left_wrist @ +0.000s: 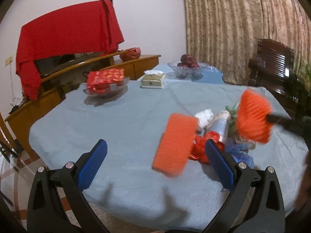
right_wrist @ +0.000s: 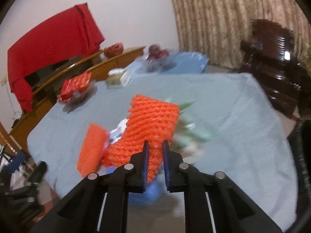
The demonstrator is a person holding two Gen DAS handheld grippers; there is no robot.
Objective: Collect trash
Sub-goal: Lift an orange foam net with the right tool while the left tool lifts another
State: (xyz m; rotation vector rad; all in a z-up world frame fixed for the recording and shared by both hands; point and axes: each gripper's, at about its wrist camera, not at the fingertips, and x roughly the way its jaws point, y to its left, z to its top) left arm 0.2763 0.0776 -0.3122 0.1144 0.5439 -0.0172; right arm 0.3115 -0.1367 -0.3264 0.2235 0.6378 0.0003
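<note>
Pinching an orange foam fruit net (right_wrist: 153,120) in my right hand-held gripper (right_wrist: 155,151), lifted above the worktop (left_wrist: 116,128) trash pile (left_wrist: 217,136). Left hand-held gripper (left_wrist: 155,155) spread wide, holding nothing; second orange net (left_wrist: 175,145) lies between its fingers.

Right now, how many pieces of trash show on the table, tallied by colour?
Orange foam net: 2, one flat on the table and one clamped in the right gripper
Red plastic bag: 1
Blue plastic bag: 1
White crumpled paper: 1
Pale bottle: 1
Green wrapper: 1
Total: 7
The pile is blurred, so more may be hidden.
</note>
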